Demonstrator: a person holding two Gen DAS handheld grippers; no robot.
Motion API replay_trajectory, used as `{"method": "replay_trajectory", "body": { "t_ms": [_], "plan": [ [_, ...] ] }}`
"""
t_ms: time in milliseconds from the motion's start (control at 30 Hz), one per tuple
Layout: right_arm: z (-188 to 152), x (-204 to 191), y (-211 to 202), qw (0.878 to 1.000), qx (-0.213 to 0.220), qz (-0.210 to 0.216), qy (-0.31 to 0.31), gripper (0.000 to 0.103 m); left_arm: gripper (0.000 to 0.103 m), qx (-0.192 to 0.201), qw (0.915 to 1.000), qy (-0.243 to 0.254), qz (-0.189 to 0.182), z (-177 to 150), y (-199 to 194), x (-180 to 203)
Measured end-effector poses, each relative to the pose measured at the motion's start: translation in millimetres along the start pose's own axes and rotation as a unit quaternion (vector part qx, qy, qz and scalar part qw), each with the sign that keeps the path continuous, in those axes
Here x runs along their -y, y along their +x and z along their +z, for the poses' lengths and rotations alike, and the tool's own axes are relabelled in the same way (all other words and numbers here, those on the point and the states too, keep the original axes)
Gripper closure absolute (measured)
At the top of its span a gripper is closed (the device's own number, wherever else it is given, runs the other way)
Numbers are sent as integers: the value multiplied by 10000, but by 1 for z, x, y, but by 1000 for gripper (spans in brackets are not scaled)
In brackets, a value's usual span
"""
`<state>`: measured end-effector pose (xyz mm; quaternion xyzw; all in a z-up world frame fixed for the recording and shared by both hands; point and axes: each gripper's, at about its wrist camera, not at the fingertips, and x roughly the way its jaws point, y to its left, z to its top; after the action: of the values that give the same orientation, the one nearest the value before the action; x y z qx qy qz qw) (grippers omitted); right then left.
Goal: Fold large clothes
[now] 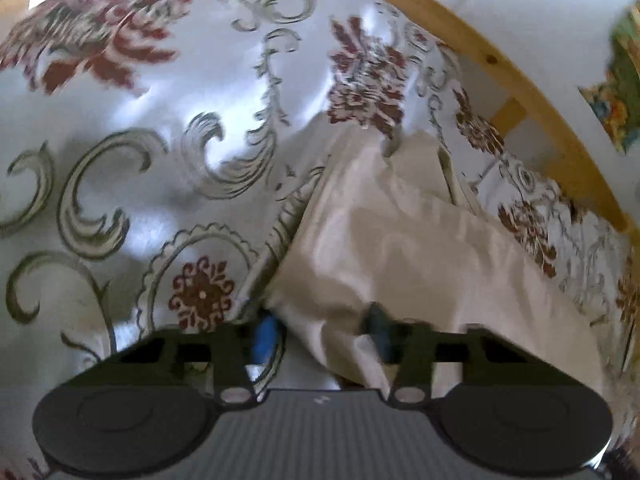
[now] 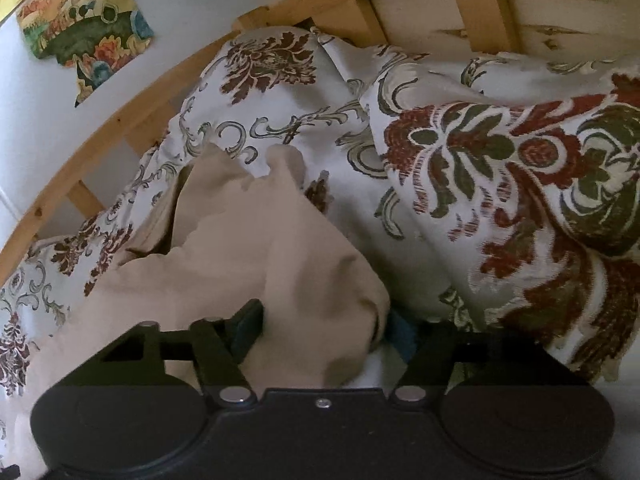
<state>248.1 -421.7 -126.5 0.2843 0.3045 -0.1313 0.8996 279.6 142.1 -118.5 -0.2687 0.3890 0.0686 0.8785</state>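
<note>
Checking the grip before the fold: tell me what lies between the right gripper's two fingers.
A bunched fold of the beige garment fills the gap of the right gripper, seen in the right wrist view.

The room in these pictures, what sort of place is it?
Most likely a bedroom. A flowered bedspread covers what looks like a bed with a wooden frame beside a white wall, and a beige garment lies on top.
</note>
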Motion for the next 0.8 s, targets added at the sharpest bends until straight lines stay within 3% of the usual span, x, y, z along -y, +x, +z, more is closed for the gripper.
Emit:
{"method": "replay_trajectory", "body": {
  "t_ms": [33,167,433,600,700,800],
  "plan": [
    [-1,0,0,10000,-2,-9,-16,40,84,34,9999,110,-3,-1,-3,3],
    [-1,-3,0,9999,-14,27,-109,57,97,281,9979,535,218,-3,-10,25],
    [-1,-13,-6,9988,0,116,-477,76,100,570,9973,459,112,-5,-26,18],
    [-2,-22,-35,9978,-224,277,-552,88,101,821,9951,500,210,-4,-58,4],
    [-4,-25,-59,9964,-244,482,-649,90,101,842,9935,706,309,-11,-73,-8],
    [-13,-33,-64,9946,-346,409,-892,90,101,786,9934,783,294,-21,-70,-17]
  ]
}}
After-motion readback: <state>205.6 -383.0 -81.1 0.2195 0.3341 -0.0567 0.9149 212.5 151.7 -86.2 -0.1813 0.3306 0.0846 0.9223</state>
